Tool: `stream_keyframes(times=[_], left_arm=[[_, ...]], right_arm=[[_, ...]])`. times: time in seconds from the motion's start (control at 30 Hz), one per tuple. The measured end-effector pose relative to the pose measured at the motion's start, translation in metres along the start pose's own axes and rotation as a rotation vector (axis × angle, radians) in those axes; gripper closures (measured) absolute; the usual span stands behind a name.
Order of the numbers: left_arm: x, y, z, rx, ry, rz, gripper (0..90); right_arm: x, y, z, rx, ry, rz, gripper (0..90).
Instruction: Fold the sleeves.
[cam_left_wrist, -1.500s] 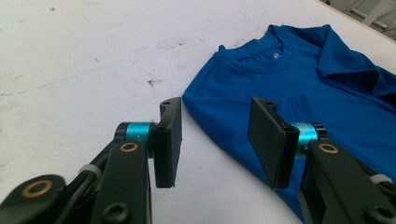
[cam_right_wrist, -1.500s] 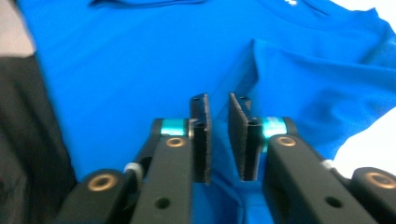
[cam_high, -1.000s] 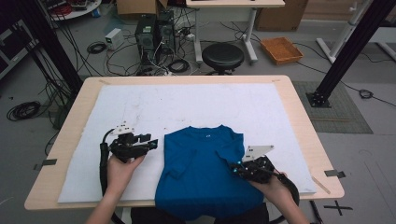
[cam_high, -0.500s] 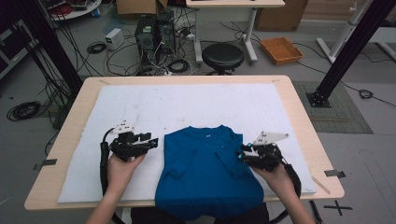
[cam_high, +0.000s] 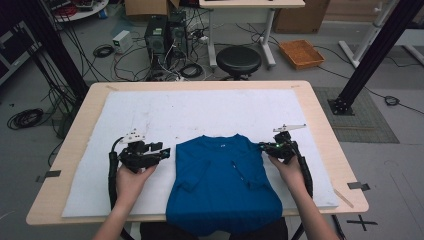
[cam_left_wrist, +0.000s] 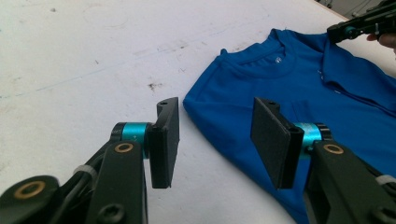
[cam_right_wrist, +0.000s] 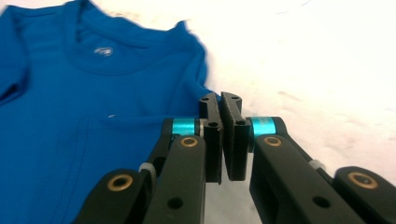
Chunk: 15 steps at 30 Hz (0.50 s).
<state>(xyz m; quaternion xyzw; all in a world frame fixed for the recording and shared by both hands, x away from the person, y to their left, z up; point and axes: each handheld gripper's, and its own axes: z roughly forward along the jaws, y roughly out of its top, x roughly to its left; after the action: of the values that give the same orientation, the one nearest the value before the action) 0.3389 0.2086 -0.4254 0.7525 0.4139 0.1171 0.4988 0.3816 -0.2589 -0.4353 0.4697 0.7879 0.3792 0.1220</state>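
Right gripper (cam_high: 265, 146) has moved out to the shirt's (cam_high: 225, 185) right shoulder, jaws just snapped closed, gripping nothing visible. Left gripper (cam_high: 165, 152) waits half-open at the left shoulder. Shirt hangs over the table's (cam_high: 320, 120) near edge; sleeves folded in.

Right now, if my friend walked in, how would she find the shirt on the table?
Look at the wooden table with the big white mat on it. On the near side of the mat, between the person's two hands, lies the blue T-shirt, collar pointing away and its bottom hanging over the table's near edge. It is the only bright blue, soft thing there.
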Motion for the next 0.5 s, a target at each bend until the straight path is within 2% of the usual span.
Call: stream_keyframes(times=[0.2,0.27,0.37,0.5], left_arm=[[-0.002,0.000,0.001,0.002,0.001,0.008,52.1],[-0.001,0.000,0.002,0.002,0.003,0.008,52.1],[-0.001,0.001,0.002,0.000,0.005,0.005,52.1],[0.001,0.010,-0.001,-0.025,0.007,0.017,52.1]], right_arm=[[-0.001,-0.003,0.003,0.017,-0.088,-0.020,86.9],[-0.002,-0.004,0.003,0.016,-0.104,-0.009,80.3],[-0.004,-0.004,-0.002,-0.017,-0.110,0.007,70.3],[-0.006,0.000,-0.018,-0.097,-0.077,-0.022,59.1]])
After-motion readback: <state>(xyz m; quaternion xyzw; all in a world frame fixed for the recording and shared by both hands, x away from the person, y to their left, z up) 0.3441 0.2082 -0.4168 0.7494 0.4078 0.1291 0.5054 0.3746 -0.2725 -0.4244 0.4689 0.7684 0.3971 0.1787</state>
